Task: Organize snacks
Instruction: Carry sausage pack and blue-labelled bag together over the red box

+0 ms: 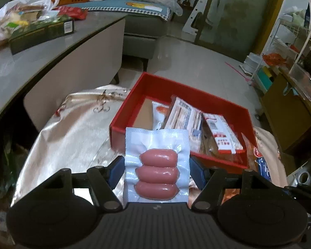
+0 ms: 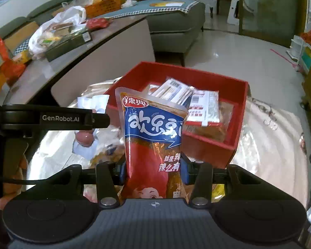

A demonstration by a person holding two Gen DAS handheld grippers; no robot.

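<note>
Snacks fill both my grippers. My left gripper (image 1: 157, 167) has its jaws clamped on a clear vacuum pack of three pink sausages (image 1: 157, 166), the blue pads pressing on the pack's two side edges. The pack stands up between them, its sealed top edge overlapping the near wall of the red box (image 1: 199, 92) in the left wrist view.

My right gripper (image 2: 153, 171) has its jaws clamped on a red and blue spicy snack pouch (image 2: 152, 137) printed with white Chinese characters and a cartoon face low down. The pouch rises upright from the pads, and its clear top corner covers part of the red box's (image 2: 238, 112) near left side.

That box sits open on a round desk covered with a shiny, pale patterned cloth (image 1: 76, 124). Inside it lie several flat packets: one white packet with a printed label (image 1: 183, 116) leans on the others, and next to it lies a clear packet with a red and white label (image 1: 221, 132). Bare cardboard-coloured floor shows at the box's left end.

In the right wrist view my left gripper's black arm (image 2: 51, 118), marked with white lettering, crosses the left side, with the sausage pack (image 2: 87, 122) partly showing behind it.

Farther back, a long grey desk (image 1: 41, 56) carries a white plastic bag of food (image 1: 20, 16) and a dark green carton (image 1: 41, 34). A grey sofa (image 2: 176, 22) stands beyond it.
</note>
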